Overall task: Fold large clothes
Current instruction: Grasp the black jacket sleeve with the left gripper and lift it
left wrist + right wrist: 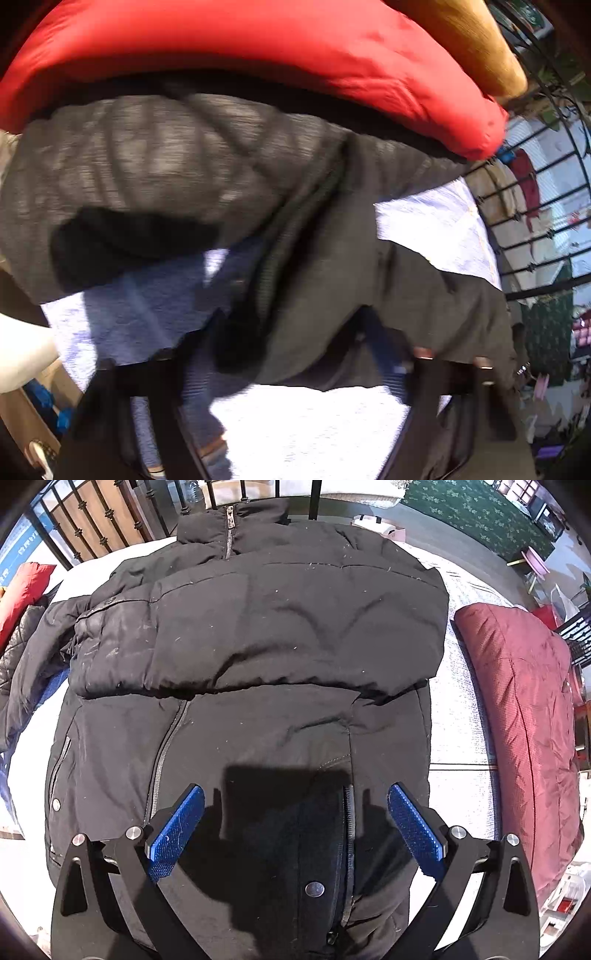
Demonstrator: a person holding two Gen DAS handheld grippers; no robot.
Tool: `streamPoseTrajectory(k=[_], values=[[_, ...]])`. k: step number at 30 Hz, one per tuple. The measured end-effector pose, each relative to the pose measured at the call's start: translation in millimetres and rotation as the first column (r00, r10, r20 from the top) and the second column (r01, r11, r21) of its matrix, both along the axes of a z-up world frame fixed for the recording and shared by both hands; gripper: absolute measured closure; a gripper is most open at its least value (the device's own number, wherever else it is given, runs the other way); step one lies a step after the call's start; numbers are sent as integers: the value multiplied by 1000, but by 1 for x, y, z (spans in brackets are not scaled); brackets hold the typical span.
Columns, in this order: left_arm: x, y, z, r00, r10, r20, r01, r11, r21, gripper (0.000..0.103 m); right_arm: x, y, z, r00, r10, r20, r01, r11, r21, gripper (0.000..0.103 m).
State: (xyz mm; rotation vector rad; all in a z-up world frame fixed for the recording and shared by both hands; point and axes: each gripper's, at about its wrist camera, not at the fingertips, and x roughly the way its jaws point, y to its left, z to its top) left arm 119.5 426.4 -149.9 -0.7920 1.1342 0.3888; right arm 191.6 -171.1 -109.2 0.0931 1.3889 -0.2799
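A black puffer jacket [258,635] lies front up on a white bed sheet [461,738], collar at the far end, one sleeve folded across its chest. My right gripper [295,823] is open, its blue pads [177,827] hovering over the jacket's lower front by the zipper. In the left wrist view a dark sleeve or cloth [369,295] drapes over my left gripper [288,373]; the view is blurred and its fingers are mostly hidden by the cloth.
A dark red cushion [524,720] lies at the bed's right edge. A red garment [258,48] and a grey quilted one [147,155] are piled on the left. A black metal bed frame [110,520] stands at the far end.
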Motion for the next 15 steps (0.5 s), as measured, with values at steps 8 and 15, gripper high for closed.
streamPoseTrajectory(k=[8, 15], values=[[10, -12, 83, 982, -121, 148, 92, 978, 189, 89, -3, -2, 3, 1000, -9, 14, 9, 1000, 9, 5], [9, 11, 121, 972, -66, 225, 14, 975, 224, 90, -10, -14, -1, 999, -53, 12, 52, 998, 38, 5]])
